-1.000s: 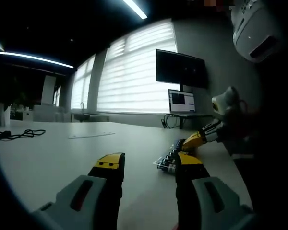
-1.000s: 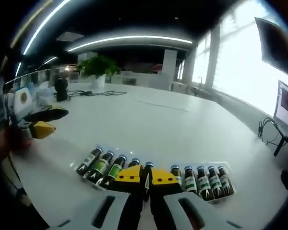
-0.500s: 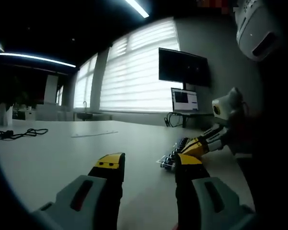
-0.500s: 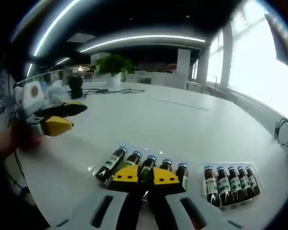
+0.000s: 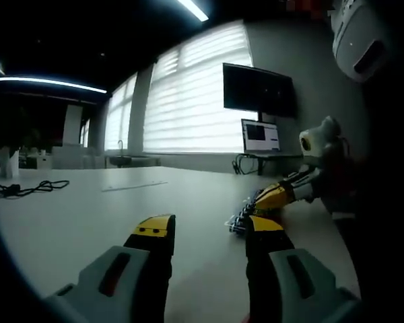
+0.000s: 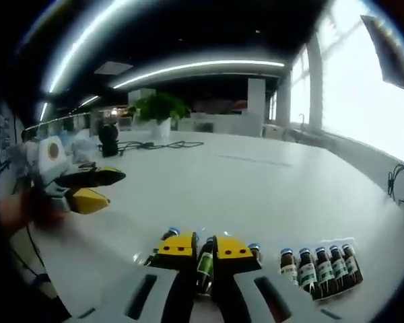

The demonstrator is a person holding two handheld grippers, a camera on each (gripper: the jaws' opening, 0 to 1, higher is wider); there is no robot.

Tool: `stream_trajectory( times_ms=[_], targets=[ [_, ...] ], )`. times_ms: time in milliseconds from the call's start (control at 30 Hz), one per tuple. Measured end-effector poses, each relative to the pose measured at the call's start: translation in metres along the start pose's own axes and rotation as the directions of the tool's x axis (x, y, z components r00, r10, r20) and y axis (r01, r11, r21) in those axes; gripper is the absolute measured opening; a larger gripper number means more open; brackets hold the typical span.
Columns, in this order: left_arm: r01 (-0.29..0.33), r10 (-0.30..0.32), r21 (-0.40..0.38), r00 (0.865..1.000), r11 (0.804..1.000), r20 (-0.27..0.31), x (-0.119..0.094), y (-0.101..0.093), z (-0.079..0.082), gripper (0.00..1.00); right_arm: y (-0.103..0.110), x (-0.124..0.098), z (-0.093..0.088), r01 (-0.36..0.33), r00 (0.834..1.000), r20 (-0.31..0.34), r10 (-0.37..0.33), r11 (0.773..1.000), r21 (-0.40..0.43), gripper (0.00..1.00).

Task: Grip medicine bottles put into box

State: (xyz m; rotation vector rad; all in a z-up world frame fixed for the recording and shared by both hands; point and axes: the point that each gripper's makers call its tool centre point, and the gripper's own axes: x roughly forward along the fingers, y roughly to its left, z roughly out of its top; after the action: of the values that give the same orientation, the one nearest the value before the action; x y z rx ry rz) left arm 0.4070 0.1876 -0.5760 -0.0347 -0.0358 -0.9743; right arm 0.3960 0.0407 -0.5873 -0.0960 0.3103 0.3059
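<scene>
My right gripper (image 6: pixel 203 250) is clamped on a bottle (image 6: pixel 204 264), in a row of bottles (image 6: pixel 172 237) on the table (image 6: pixel 256 195); more bottles in a tray (image 6: pixel 320 268) sit just right. My left gripper (image 5: pixel 205 230) hangs with jaws apart, nothing between them

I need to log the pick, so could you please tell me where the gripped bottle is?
In the right gripper view, the bottle sits between the right tool's jaws, left of the tray of bottles.
</scene>
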Motion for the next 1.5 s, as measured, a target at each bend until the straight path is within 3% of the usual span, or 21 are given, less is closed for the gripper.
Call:
stream_trajectory(
  times_ms=[233,467,767,967,1200,1333,1500],
  targets=[
    [-0.057,0.057,0.003,0.998,0.998,0.026,-0.003,0.006,0.009,0.35,-0.027,-0.014,0.036,-0.075,0.989,0.129,0.077,0.997,-0.02,0.09],
    [-0.114,0.112,0.016,0.992,0.993,0.064,-0.013,-0.005,0.032,0.35,-0.076,-0.042,0.057,-0.088,0.97,0.228,0.08,0.996,0.024,0.16],
    [-0.163,0.159,0.049,0.985,0.986,0.068,-0.024,-0.025,0.043,0.36,-0.132,-0.078,0.04,-0.104,0.957,0.28,0.083,0.993,0.06,0.31],
    [-0.182,0.177,0.07,0.982,0.981,0.069,-0.031,-0.037,0.045,0.36,-0.154,-0.098,0.027,-0.138,0.947,0.302,0.107,0.987,0.084,0.42],
    [-0.205,0.2,0.093,0.978,0.974,0.061,-0.041,-0.04,0.047,0.38,-0.161,-0.114,0.01,-0.147,0.947,0.297,0.126,0.988,0.05,0.5],
    [-0.218,0.213,0.058,0.974,0.974,0.073,-0.047,-0.032,0.049,0.39,-0.159,-0.12,-0.001,-0.16,0.946,0.292,0.142,0.986,0.04,0.58],
    [-0.204,0.199,0.051,0.977,0.978,0.079,-0.046,-0.032,0.052,0.39,-0.161,-0.12,-0.006,-0.155,0.948,0.287,0.136,0.987,0.044,0.59]
  ],
)
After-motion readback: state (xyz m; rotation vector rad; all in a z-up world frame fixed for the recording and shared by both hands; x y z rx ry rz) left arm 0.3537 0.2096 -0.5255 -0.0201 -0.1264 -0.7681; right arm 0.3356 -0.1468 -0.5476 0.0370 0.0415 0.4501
